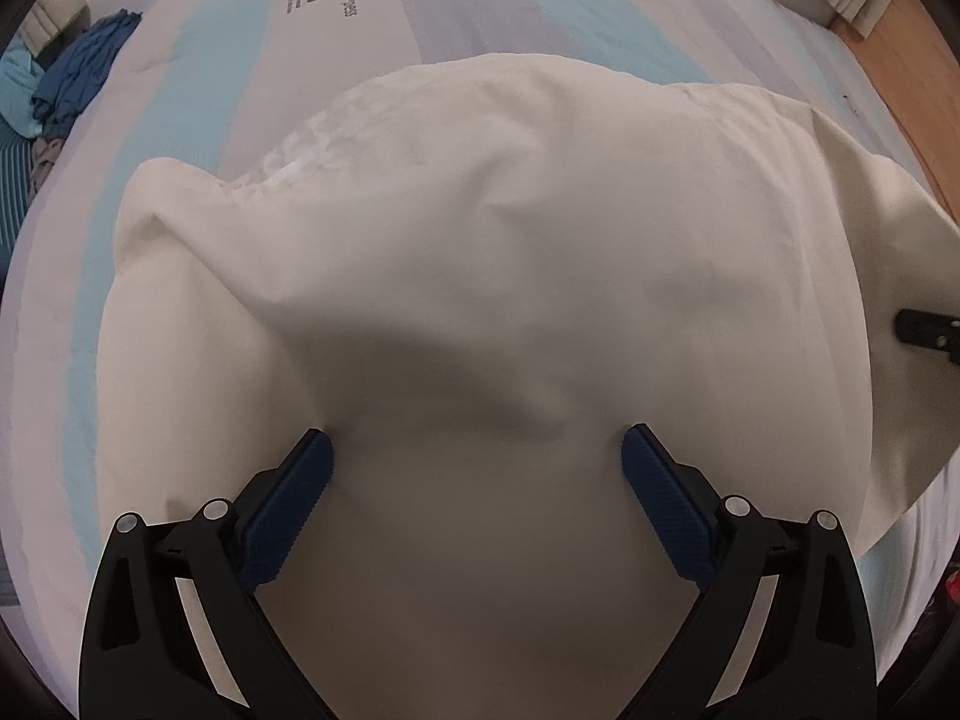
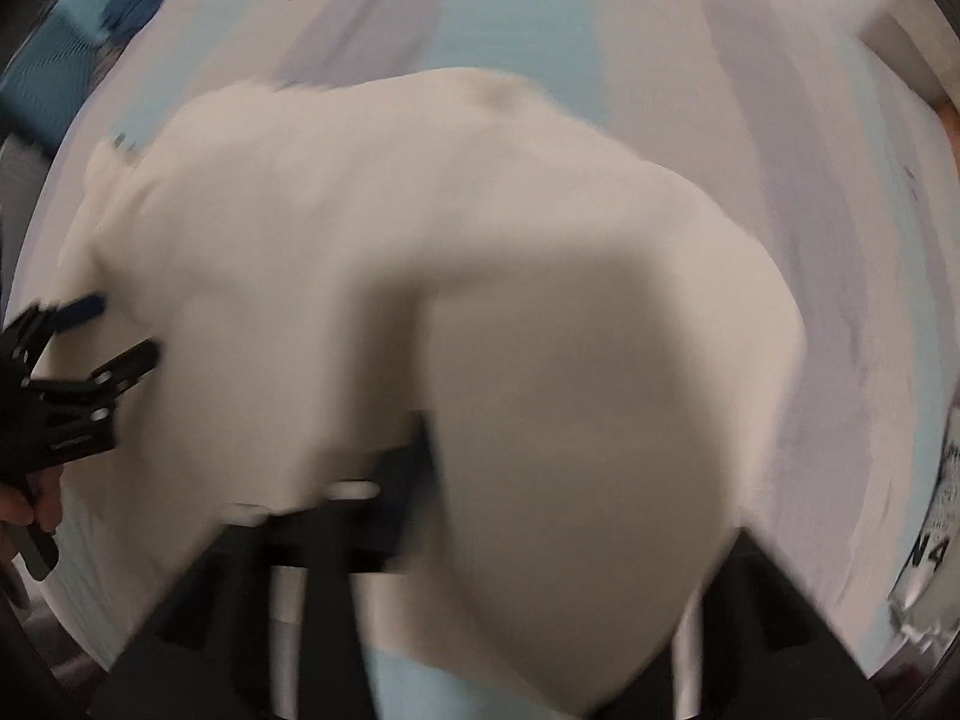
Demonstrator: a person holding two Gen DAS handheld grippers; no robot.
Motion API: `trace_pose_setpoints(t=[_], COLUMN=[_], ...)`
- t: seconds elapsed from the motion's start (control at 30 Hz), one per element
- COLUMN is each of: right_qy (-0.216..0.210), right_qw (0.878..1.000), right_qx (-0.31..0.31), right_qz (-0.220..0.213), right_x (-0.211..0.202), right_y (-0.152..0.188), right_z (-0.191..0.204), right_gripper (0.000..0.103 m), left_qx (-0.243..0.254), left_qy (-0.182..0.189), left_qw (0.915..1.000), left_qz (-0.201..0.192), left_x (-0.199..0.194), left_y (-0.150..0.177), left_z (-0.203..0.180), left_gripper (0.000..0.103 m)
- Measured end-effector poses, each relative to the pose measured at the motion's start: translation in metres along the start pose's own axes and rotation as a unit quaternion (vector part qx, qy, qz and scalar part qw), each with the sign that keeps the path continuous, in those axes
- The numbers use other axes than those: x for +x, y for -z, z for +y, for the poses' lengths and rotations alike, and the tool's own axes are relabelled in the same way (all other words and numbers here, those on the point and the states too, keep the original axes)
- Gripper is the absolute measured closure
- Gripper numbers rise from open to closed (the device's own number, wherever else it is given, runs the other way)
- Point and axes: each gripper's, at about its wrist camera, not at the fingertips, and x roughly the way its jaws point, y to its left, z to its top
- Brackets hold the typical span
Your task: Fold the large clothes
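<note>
1. White cloth [image 1: 480, 252] lies spread on the bed [image 1: 510, 18], bunched and wrinkled, and covers most of the bed's middle.
2. My left tool [image 1: 477, 450] is wide open. Its two blue pads [image 1: 288, 504] stand far apart, with the near part of the white cloth between them. The pad tips look like they touch the cloth, but nothing is pinched.
3. In the right wrist view, the white cloth [image 2: 372, 276] is blurry. A big fold of it hangs right in front of the camera and hides my right tool's fingers. I can only see bits of black frame under the fold, so I cannot tell if my right tool is open or closed.
4. My right tool [image 1: 927, 333] pokes in as a small black piece at the right edge of the white cloth in the left wrist view.
5. My left tool [image 2: 114, 330] shows at the left edge of the white cloth in the right wrist view, with one blue pad at the cloth.
6. The bed cover has pale blue and grey stripes and some dark printed words past the far side of the white cloth.
7. A pile of blue clothes [image 1: 78, 78] sits far left of the white cloth, well apart from it.
8. A wood floor [image 1: 906, 54] shows beyond the bed, far right of the white cloth.
</note>
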Motion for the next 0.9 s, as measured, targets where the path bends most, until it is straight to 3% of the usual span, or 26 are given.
trace_pose_setpoints(t=[0.07, 0.2, 0.4, 0.57, 0.63, 0.7, 0.8, 0.9], right_qy=[-0.016, -0.095, -0.183, -0.211, -0.206, -0.212, -0.211, -0.189], right_qw=[1.000, 0.991, 0.968, 0.957, 0.960, 0.960, 0.961, 0.970], right_qx=[0.014, 0.063, 0.112, 0.134, 0.127, 0.127, 0.121, 0.099], right_qz=[0.013, 0.073, 0.134, 0.146, 0.138, 0.135, 0.131, 0.114], right_x=[0.008, 0.037, 0.083, 0.106, 0.105, 0.102, 0.095, 0.080], right_y=[0.000, 0.009, 0.015, 0.021, 0.017, 0.019, 0.021, 0.017], right_z=[-0.025, -0.077, -0.097, -0.100, -0.094, -0.089, -0.084, -0.076], right_gripper=[0.037, 0.027, 0.024, 0.015, 0.022, 0.042, 0.060, 0.070], left_qx=[-0.002, -0.004, 0.002, 0.003, 0.000, -0.002, -0.002, -0.003], left_qy=[-0.002, -0.003, -0.004, -0.005, -0.005, -0.005, -0.006, -0.006], left_qw=[1.0000, 1.0000, 1.0000, 1.0000, 1.0000, 1.0000, 1.0000, 1.0000], left_qz=[0.000, 0.001, 0.003, 0.003, 0.004, 0.004, 0.004, 0.006], left_x=[0.000, 0.002, 0.001, 0.005, 0.006, 0.007, 0.008, 0.007], left_y=[0.000, -0.001, -0.003, -0.007, -0.009, -0.008, -0.010, -0.010], left_z=[-0.002, -0.006, -0.011, -0.013, -0.014, -0.013, -0.016, -0.016], left_gripper=[0.009, 0.009, 0.009, 0.009, 0.009, 0.009, 0.009, 0.009])
